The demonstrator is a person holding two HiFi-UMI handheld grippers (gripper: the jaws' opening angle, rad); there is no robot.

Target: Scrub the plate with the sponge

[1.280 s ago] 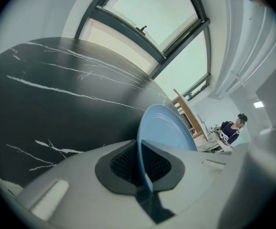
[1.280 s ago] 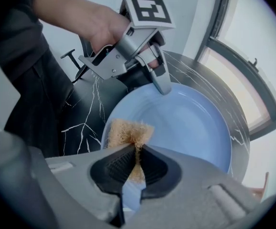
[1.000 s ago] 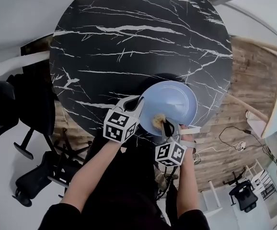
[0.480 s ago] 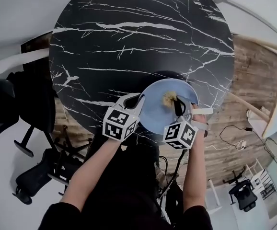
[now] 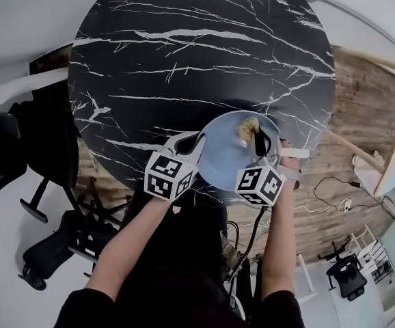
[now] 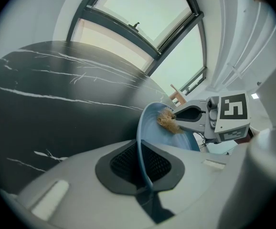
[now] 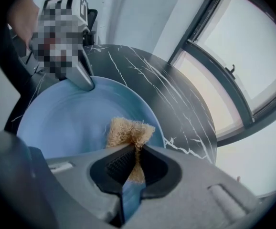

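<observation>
Head view: right tongs point(image 5: 254, 137) gripping sponge point(image 5: 245, 126) moved farther across plate point(image 5: 221, 154) gripped by left tongs point(image 5: 197, 144).

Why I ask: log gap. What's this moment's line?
left gripper: shut on plate | right gripper: shut on sponge | sponge: on plate

No legible text, number, brand or sign found, only black-and-white square code patterns noted on left marker cube point(image 5: 170, 176) and right marker cube point(image 5: 260, 185), patterns coded, not readable as letters or digits.
</observation>
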